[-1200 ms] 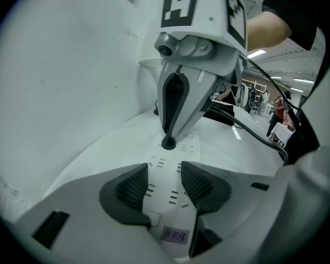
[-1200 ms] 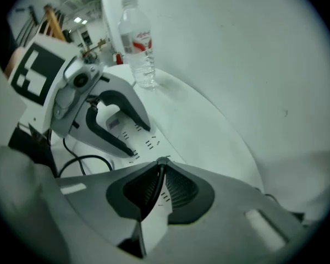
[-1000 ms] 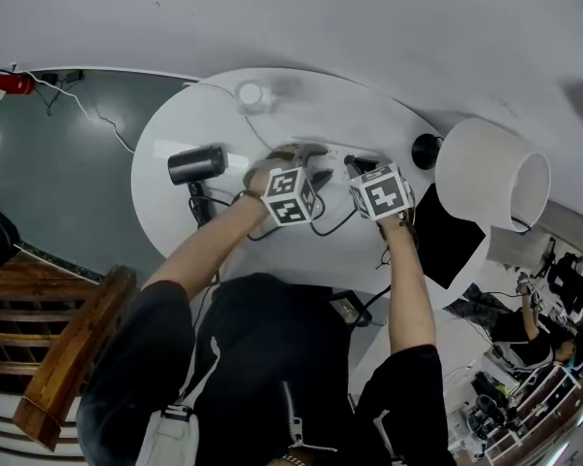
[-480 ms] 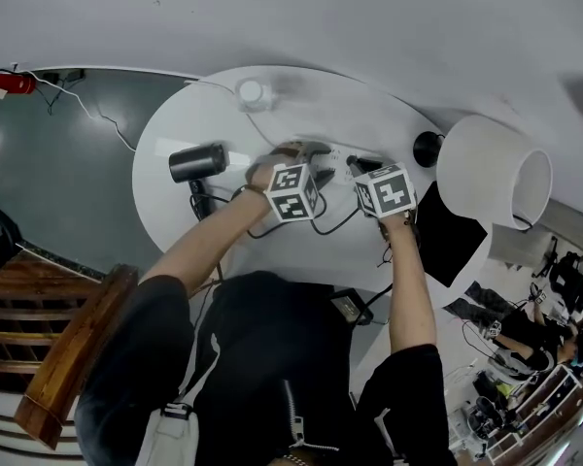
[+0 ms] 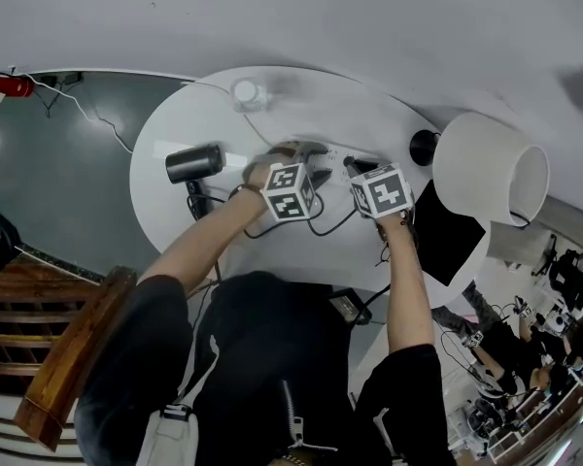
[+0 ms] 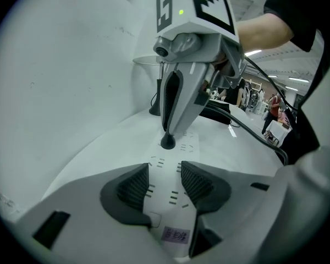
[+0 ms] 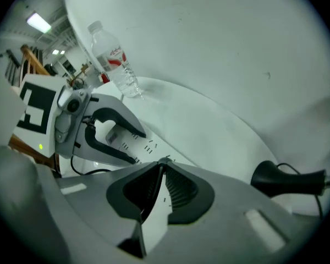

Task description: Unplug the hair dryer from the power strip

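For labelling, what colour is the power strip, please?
White; the long plastic power strip shows best in the left gripper view.

Head view overhead; both gripper views close on shared power strip.

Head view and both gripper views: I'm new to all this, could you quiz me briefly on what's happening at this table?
1. Pick one: the right gripper is closed on A) a water bottle, B) the black plug, C) a lamp.
2. True or false: the left gripper has its jaws either side of the power strip.
3. Fill in: the hair dryer lies on the round white ____.
Key: 1 B; 2 true; 3 table.
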`<state>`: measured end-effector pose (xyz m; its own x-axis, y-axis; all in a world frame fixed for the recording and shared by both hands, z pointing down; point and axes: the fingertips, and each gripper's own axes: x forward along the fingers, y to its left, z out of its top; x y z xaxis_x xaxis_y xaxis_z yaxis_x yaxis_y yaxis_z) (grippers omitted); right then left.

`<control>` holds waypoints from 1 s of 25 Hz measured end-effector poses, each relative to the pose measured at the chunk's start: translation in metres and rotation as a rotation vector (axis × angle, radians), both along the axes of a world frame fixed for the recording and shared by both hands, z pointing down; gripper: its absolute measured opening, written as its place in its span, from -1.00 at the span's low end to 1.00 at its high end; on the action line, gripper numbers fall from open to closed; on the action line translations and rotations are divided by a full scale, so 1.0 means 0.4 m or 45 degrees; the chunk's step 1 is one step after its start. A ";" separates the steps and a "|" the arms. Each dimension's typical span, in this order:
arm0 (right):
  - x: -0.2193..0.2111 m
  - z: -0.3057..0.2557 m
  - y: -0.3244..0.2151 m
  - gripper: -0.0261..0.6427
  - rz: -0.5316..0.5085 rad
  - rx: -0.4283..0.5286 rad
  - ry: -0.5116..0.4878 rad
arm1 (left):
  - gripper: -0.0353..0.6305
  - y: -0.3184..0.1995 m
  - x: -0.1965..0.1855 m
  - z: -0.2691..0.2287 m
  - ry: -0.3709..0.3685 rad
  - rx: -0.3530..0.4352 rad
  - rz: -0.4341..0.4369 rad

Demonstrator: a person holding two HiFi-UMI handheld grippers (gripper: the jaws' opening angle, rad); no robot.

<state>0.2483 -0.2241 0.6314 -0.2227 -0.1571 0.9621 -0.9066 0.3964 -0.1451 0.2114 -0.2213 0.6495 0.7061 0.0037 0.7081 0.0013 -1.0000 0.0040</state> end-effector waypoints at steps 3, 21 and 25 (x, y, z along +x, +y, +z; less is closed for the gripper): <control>0.015 -0.001 -0.011 -0.78 0.153 -0.028 -0.092 | -0.34 -0.004 0.004 -0.002 0.002 -0.003 -0.019; -0.002 -0.003 0.020 -0.77 0.018 0.041 0.004 | -0.34 0.021 0.029 -0.021 0.028 0.062 0.064; -0.019 -0.002 0.021 -0.74 0.101 0.006 -0.127 | -0.30 0.032 0.072 -0.020 0.059 0.095 0.081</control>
